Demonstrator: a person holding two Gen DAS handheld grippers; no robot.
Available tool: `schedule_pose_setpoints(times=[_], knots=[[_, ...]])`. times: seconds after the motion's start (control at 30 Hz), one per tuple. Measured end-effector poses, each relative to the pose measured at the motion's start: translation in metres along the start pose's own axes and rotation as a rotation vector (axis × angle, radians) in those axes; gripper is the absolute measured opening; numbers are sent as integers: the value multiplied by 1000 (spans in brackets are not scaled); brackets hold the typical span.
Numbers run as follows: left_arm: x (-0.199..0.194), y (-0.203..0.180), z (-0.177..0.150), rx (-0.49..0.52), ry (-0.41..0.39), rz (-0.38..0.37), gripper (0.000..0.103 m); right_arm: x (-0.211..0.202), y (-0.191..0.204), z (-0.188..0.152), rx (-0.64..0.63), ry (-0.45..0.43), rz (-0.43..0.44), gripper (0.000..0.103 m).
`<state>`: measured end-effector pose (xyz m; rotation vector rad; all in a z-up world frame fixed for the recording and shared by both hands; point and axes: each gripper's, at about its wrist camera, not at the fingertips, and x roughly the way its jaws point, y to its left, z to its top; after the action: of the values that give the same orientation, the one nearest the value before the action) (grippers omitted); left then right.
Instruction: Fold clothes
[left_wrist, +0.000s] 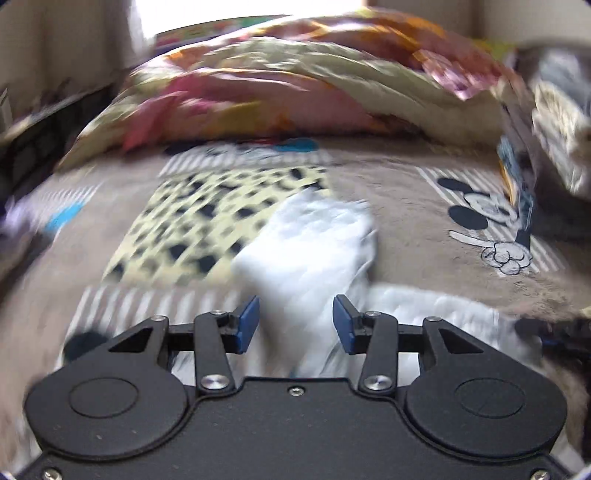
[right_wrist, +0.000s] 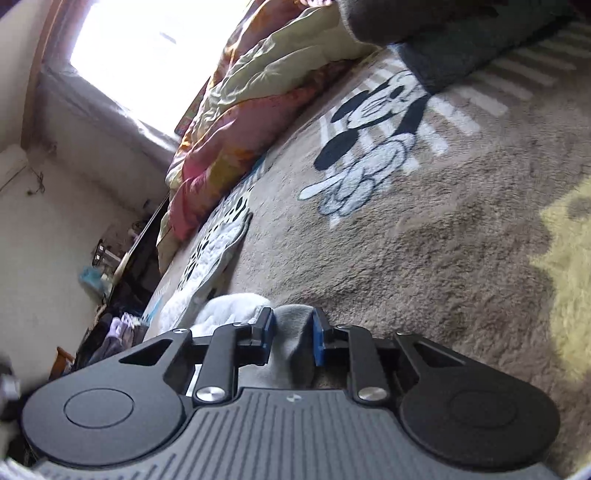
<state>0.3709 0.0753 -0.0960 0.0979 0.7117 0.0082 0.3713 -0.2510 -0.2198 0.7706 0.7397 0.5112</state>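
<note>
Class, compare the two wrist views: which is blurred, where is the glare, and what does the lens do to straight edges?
Left wrist view: the scene is smeared, the white garment and spotted cloth streaked, though the left gripper stays sharp. Right wrist view: far crisper, but the window is blown out to white glare. Both views: fisheye bending curves the blanket toward the frame edges.

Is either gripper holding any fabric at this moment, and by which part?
Left gripper: nothing; open over the white garment. Right gripper: pale cloth between its pads, but grip and part cannot be told.
</note>
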Motion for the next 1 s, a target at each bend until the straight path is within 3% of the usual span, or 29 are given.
schedule_pose_setpoints(times=[0.1,0.2,0.33,0.53,0.6,0.73,0.9,1.0], knots=[[38,-35,29,118,72,2,43,2,4,0,-18,13,1,24],[79,-58,44,160,170,-5,43,5,14,0,-76,43,-3,30],[117,-82,55,245,243,45,43,8,28,-2,-164,83,0,52],[156,-95,72,326,315,112,43,6,32,-5,-196,81,-6,50],[160,-94,76,325,332,110,38,5,29,-4,-180,75,-2,46],[156,-88,80,323,323,104,13,6,24,-4,-162,65,3,41],[130,-61,85,237,231,94,11,8,25,-5,-167,61,-1,41],[102,-31,88,134,161,74,10,9,25,-5,-167,60,-1,41]])
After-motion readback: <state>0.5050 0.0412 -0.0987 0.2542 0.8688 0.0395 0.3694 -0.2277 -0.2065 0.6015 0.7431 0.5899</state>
